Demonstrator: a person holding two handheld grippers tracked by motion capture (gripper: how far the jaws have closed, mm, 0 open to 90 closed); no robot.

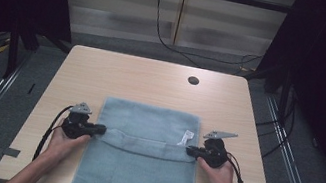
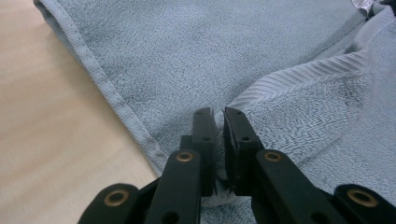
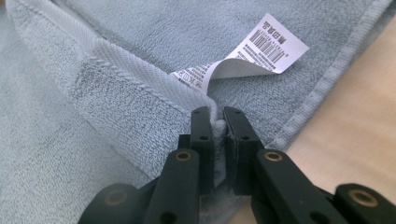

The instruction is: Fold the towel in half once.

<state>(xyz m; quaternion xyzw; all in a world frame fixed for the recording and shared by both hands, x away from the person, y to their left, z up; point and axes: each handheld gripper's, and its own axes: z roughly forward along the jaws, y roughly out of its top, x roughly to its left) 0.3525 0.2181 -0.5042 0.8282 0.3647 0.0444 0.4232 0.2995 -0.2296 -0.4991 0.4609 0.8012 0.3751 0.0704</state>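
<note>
- Towel (image 1: 137,168) lies lengthwise near-to-far on the table (image 1: 103,71), its near end hanging over the near edge.
- Folded-over hem runs left to right between both grippers.
- Left gripper (image 1: 98,128) pinches the hem's left corner; right gripper (image 1: 189,150) pinches the right, just below the label (image 3: 261,51).

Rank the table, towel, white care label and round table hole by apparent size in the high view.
1. table
2. towel
3. and 4. round table hole and white care label: both tiny, too alike to rank.

White towel tag (image 3: 252,58) — barcode, print illegible
</note>
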